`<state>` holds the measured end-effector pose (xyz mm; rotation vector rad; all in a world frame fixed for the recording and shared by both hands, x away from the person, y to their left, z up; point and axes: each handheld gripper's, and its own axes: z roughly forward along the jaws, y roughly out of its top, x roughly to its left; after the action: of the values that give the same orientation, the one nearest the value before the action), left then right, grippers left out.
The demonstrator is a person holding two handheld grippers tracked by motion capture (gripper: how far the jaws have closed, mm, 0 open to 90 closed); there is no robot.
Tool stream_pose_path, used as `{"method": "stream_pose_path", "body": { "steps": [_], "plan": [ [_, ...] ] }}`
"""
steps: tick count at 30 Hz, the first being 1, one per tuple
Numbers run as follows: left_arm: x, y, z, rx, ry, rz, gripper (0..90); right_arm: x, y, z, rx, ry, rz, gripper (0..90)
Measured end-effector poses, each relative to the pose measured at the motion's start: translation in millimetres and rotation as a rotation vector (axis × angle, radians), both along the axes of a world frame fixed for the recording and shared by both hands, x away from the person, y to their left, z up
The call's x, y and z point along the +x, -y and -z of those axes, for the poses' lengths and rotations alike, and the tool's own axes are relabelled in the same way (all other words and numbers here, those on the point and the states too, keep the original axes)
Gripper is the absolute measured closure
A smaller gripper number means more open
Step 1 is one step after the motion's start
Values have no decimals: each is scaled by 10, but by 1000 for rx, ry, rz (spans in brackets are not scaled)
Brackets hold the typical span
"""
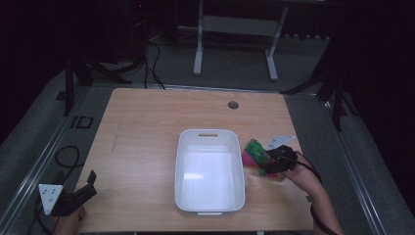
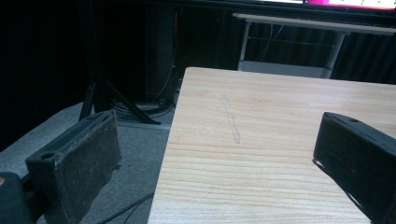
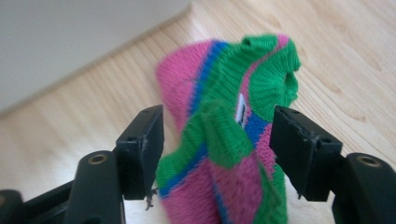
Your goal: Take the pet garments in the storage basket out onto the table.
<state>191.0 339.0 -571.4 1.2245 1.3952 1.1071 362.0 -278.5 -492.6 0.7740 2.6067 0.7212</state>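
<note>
From the high view, a white tub sits mid-table, and just right of it lies a pink, green and blue knitted garment, with the right gripper on it. The left gripper hangs at the table's near left corner.

The left gripper view shows its jaws spread wide over bare wood (nothing between them).

The right gripper view shows the garment bunched between part-open jaws; whether they pinch it, I cannot tell.
</note>
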Motion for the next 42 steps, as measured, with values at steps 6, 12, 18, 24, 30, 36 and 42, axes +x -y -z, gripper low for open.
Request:
{"method": "stream_pose_path", "body": {
  "steps": [6, 12, 18, 24, 30, 36, 42],
  "plan": [
    [0, 1, 0, 0, 0, -1, 12, -224, 153, -126, 122, 81, 52, 266],
    [0, -3, 0, -1, -1, -1, 12, -369, 374, -199, 191, 144, 137, 173],
    [1, -3, 0, -1, -2, 0, 12, -482, 622, -109, 292, 155, 199, 126],
    [0, -2, 0, 0, -1, -1, 12, -588, 806, 52, 316, 266, 315, 115],
    [1, -1, 0, 0, -2, -2, 12, -678, 1044, 214, 397, 325, 494, 130],
    [1, -5, 0, 0, -2, -1, 12, -796, 1166, 399, 390, 358, 603, 130],
    [1, -2, 0, 0, -2, -1, 12, -962, 1238, 496, 448, 443, 719, 130]
  ]
}}
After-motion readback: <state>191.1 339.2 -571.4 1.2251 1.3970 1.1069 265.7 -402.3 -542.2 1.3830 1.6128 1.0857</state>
